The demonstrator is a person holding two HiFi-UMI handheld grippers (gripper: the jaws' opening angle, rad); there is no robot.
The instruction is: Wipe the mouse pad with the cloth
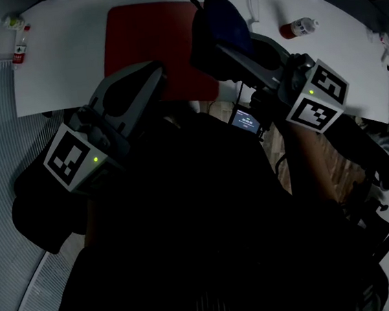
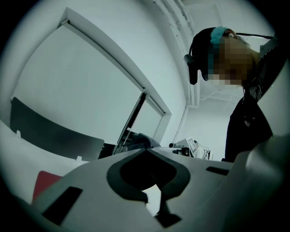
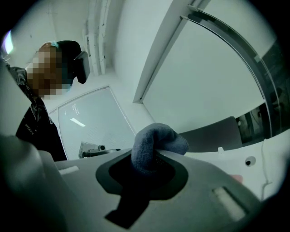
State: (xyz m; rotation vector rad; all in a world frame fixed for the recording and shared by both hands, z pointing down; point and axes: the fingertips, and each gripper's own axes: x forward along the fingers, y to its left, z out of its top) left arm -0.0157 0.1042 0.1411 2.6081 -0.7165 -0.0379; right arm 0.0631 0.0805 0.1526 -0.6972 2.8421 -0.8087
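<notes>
The right gripper [image 1: 228,48] has its jaws clamped on a bunched, knitted dark-blue cloth [image 1: 217,25] over the right side of the flat, matte red mouse pad [image 1: 144,42]. The pad lies at the near edge of the white tabletop [image 1: 67,61], and whether cloth meets pad is hard to tell in this dim view. The left gripper [image 1: 157,74], jaws together on nothing, hovers by the pad's near side; wiping looks about to begin, so the next move calls for pressing the soft wad down and sweeping toward the tabletop's left edge.
</notes>
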